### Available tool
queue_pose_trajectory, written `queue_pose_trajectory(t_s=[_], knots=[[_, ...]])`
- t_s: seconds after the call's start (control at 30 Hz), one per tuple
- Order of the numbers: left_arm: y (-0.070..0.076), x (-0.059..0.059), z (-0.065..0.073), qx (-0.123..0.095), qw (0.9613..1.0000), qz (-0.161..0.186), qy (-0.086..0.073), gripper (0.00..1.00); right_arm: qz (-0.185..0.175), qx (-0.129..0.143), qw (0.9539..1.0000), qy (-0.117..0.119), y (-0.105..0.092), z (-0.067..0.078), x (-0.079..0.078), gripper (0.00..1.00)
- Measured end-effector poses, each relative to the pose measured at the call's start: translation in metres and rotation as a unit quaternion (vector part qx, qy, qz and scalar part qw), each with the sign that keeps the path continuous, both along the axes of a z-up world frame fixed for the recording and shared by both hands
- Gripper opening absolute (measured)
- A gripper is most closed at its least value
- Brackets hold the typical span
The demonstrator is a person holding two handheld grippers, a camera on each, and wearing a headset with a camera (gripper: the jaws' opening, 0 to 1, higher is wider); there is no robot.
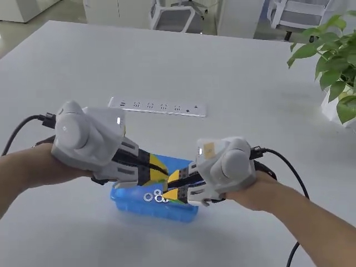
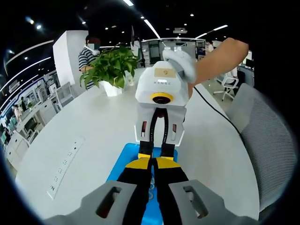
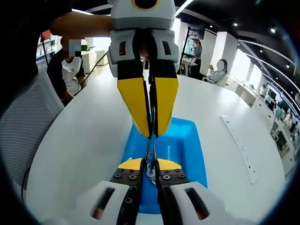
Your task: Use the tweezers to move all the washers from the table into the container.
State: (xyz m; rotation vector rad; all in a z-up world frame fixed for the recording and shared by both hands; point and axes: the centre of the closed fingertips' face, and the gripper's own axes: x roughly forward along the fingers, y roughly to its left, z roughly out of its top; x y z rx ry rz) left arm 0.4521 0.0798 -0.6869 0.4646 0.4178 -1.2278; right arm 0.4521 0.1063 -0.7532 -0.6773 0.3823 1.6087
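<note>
Both grippers meet nose to nose over the blue container [image 1: 125, 201], which sits on the white table [image 1: 222, 72] just in front of the person, well apart from the power strip [image 1: 157, 105] lying farther back. The left gripper [image 1: 164, 173] comes in from the left and the right gripper [image 1: 173, 188] from the right, with their yellow tips almost touching above the container's open top. In the right gripper view a thin metal strip, taken to be the tweezers [image 3: 151, 140], runs between the left gripper's yellow jaws and down into the slit between the right gripper's own. The left jaws are pressed together on that strip. The right jaws are drawn nearly together about its lower end, but whether they actually pinch it cannot be told. In the head view a few washers [image 1: 149, 196] lie on the container's floor, just under the jaw tips, so part of the job looks done. A small grey round shape sits at the slit of the right jaws in the right gripper view, perhaps another washer, though it is too small to be sure. The grippers and hands hide the table just around the container, so it cannot be told whether any washers remain to be moved
</note>
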Motion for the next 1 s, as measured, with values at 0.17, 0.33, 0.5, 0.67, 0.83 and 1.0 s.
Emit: queue_pose_trajectory(t_s=[0.17, 0.33, 0.5, 0.67, 0.83, 1.0], knots=[[0.0, -0.003, 0.008, 0.001, 1.0, -0.005, -0.003, 0.06, -0.006, 0.008, 0.9999, 0.003, -0.002, 0.008, -0.003, 0.1], [0.0, -0.01, 0.023, -0.01, 0.9998, -0.014, -0.004, 0.06, -0.015, 0.026, 0.9995, 0.005, -0.001, 0.022, -0.01, 0.08], [-0.001, -0.02, 0.033, -0.008, 0.9995, -0.031, -0.002, 0.06, -0.017, 0.031, 0.9994, 0.006, -0.003, 0.031, -0.019, 0.08], [-0.004, -0.031, 0.042, -0.009, 0.999, -0.043, -0.002, 0.06, -0.023, 0.034, 0.9992, 0.005, -0.005, 0.04, -0.029, 0.07], [-0.005, -0.044, 0.045, -0.003, 0.9985, -0.054, 0.002, 0.06, -0.021, 0.029, 0.9993, -0.006, -0.009, 0.044, -0.037, 0.07], [-0.006, -0.055, 0.047, 0.004, 0.9979, -0.064, 0.004, 0.06, -0.019, 0.025, 0.9995, -0.007, -0.01, 0.046, -0.047, 0.07]])
